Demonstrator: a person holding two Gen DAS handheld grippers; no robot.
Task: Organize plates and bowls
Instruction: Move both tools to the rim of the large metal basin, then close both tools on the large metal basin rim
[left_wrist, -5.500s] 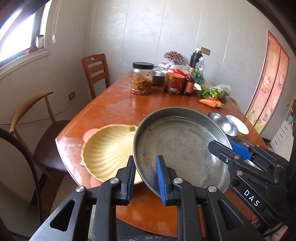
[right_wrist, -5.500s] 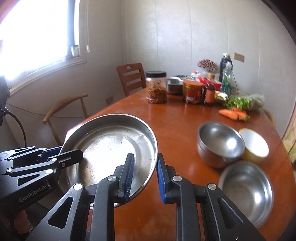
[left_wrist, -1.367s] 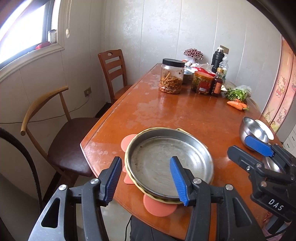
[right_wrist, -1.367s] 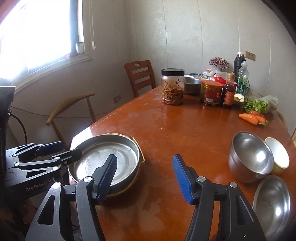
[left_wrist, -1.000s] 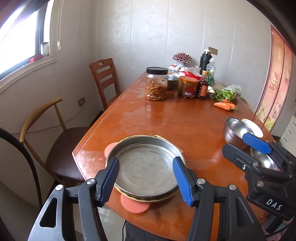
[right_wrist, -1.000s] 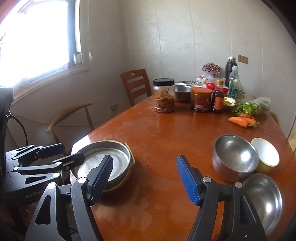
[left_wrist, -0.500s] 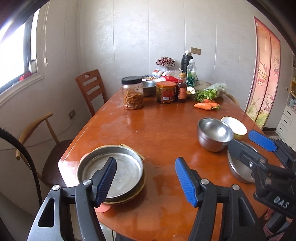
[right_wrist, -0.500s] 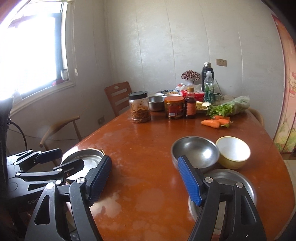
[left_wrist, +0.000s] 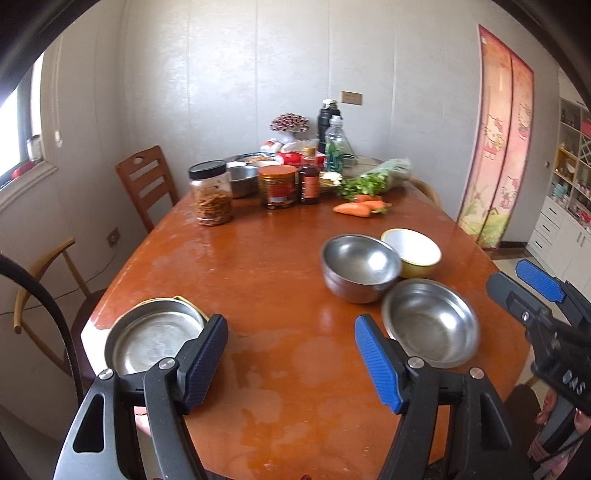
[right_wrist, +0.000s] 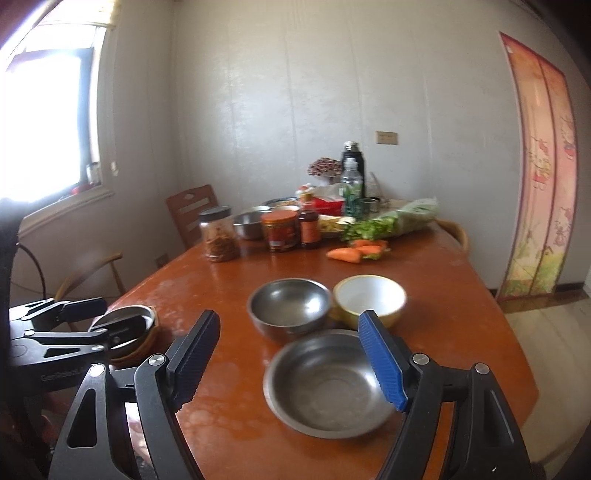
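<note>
Tools both released and empty, right tool (right_wrist: 288, 360) above the shallow steel bowl (right_wrist: 328, 384) near the counter (left_wrist: 258, 266) edge, left tool (left_wrist: 290, 354) past the stacked steel plate (left_wrist: 151, 341); bowl-stacking seems next, needing a rim grasp.

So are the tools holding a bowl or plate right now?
No, nothing is held. The left tool and right tool have both just been opening, with only table between their fingers. The metal plate rests on the table.

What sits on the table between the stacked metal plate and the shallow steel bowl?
Nothing: in the left wrist view only bare, shiny tabletop lies between the metal plate and the shallow steel bowl.
</note>
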